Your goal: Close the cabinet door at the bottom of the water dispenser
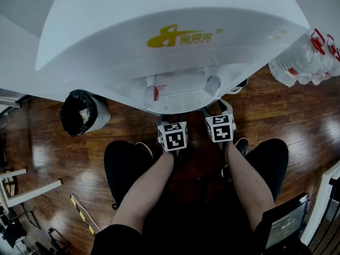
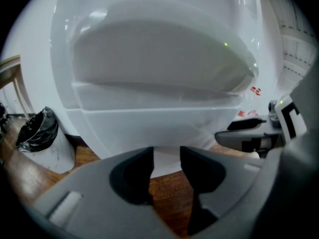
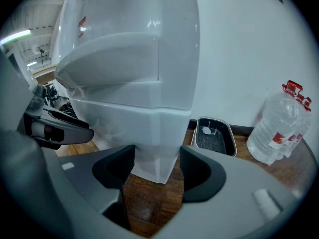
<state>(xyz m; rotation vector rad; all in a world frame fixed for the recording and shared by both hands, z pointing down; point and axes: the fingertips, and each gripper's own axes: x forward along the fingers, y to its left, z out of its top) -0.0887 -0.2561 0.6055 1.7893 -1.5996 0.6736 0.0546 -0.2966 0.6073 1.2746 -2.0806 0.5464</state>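
White plastic water dispenser point(image 1: 159, 36) fills pretty much everything here, and both grippers sit low in front of its base, just beside each other. The person is crouched over the dark wooden floor point(image 1: 42, 158).

The left gripper point(image 2: 166, 171) has its jaws apart with a narrow gap and nothing in it, only floor and the white panel behind. The right gripper point(image 3: 157, 171) is spread wider, also empty.

What matters is the flat white cabinet door point(image 2: 149, 128) at the bottom. It lies straight ahead of the jaws and a bit below them, near but not touching. The left gripper faces that lower front square on, while the right gripper looks at its upright corner edge point(image 3: 160, 133) instead. Honestly I can't tell from these views how far the door stands ajar or which side it hinges on.

My guess is that the push goes forward and level, away from the knees. Left looks better lined up for it.

A black-bagged bin point(image 1: 79, 112) sits off to the left and clear water bottles point(image 1: 303, 62) to the right, both well out of the way.
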